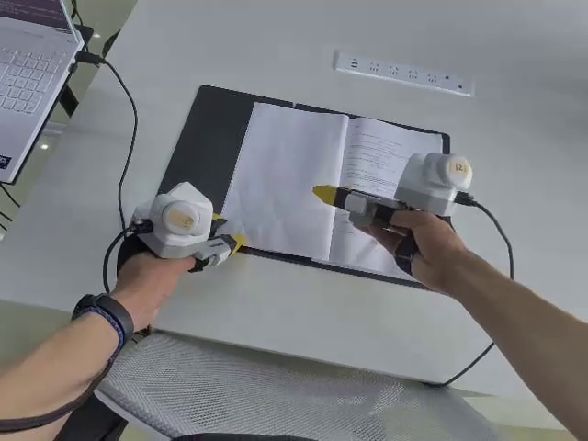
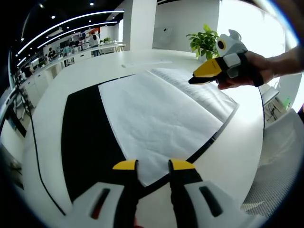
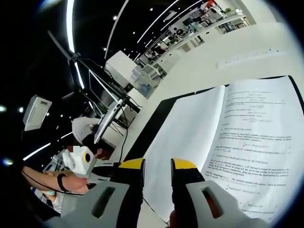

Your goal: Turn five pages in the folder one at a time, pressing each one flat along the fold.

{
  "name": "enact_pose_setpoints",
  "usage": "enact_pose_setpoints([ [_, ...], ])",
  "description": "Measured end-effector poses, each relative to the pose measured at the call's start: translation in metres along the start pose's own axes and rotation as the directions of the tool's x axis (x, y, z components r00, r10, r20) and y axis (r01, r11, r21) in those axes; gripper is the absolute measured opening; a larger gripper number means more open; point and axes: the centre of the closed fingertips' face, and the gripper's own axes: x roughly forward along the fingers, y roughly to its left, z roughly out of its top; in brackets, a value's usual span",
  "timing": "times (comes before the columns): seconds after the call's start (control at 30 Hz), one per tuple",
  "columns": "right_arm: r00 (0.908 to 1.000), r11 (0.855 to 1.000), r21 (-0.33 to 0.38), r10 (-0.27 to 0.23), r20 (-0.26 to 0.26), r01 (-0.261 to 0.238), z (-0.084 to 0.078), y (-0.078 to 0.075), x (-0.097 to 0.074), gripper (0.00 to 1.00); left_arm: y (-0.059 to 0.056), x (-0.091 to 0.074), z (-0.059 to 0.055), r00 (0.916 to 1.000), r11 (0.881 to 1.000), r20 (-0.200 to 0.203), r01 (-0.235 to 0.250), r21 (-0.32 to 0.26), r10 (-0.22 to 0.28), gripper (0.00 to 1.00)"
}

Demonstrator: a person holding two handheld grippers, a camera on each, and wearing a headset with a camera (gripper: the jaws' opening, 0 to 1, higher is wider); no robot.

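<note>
- White table (image 1: 276, 303) under bright room light, with a laptop (image 1: 28, 73) at the far left edge and a power strip (image 1: 404, 73) at the far side.
- The folder (image 1: 207, 129) lies open and flat in the middle of the table, turned a little at an angle. Its black inside cover shows as a wide band on the left.
- On the left half lies a blank white page (image 1: 285, 175), smooth, with its left edge well inside the black cover.
- On the right half is a printed page (image 1: 381, 152) with lines of small text. The two pages meet at the fold.
- The left tool (image 1: 230, 244) is at the near left corner of the folder and points at the corner of the blank page. Its jaws stand a little apart with nothing between them.
- The right tool (image 1: 323, 195) points across the fold, its yellow tip over the blank page just beside the fold. Its jaws have a narrow gap and hold nothing. I cannot tell if the tip touches the paper.
</note>
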Motion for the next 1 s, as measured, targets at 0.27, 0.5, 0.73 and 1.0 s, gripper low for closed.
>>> enact_pose_setpoints([
  [0.27, 0.9999, 1.000, -0.027, -0.011, -0.006, 0.010, 0.016, -0.018, 0.003, 0.18, 0.001, 0.000, 0.000, 1.0000, 1.000, -0.005, -0.002, 0.024, 0.002, 0.24],
  [0.5, 0.9993, 0.998, -0.053, -0.020, -0.031, 0.018, 0.028, -0.034, 0.012, 0.17, 0.003, 0.001, 0.001, 1.0000, 1.000, -0.004, -0.003, 0.006, 0.003, 0.23],
  [0.73, 0.9994, 0.999, -0.022, -0.032, -0.010, 0.032, 0.037, -0.053, 0.022, 0.11, 0.003, 0.003, 0.001, 1.0000, 1.000, -0.003, 0.000, 0.004, 0.000, 0.25],
  [1.0, 0.9989, 0.999, 0.006, -0.040, -0.024, 0.040, 0.027, -0.065, 0.029, 0.07, 0.004, 0.002, 0.003, 0.9999, 1.000, -0.008, -0.012, -0.003, 0.012, 0.24],
])
